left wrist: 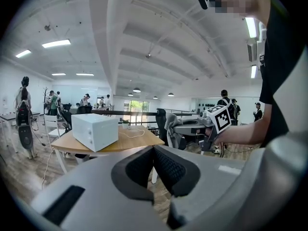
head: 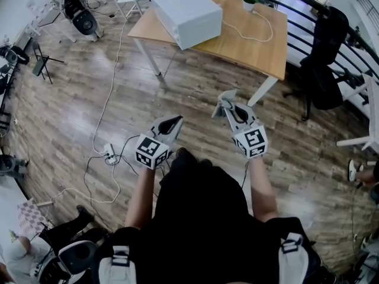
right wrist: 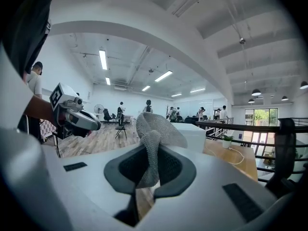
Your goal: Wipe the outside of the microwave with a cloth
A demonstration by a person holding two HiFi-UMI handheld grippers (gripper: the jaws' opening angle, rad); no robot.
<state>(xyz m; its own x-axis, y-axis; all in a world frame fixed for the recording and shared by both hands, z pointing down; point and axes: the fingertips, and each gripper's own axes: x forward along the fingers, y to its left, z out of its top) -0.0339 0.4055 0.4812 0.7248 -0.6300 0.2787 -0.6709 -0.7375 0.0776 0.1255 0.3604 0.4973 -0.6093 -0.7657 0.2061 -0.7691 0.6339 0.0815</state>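
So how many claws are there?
2. The left claw, shut and empty, is at the head view's left; the right claw, at its right, pinches the grey cloth. I see no others.

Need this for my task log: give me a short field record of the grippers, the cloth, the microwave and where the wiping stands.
left gripper: shut, nothing between its jaws
right gripper: shut on the cloth
cloth: grey mesh, sticks up past the jaws
microwave: white, on the wooden table, apart from both grippers
also on table: white cable, small potted plant
wiping: not yet begun; the cloth is off the microwave
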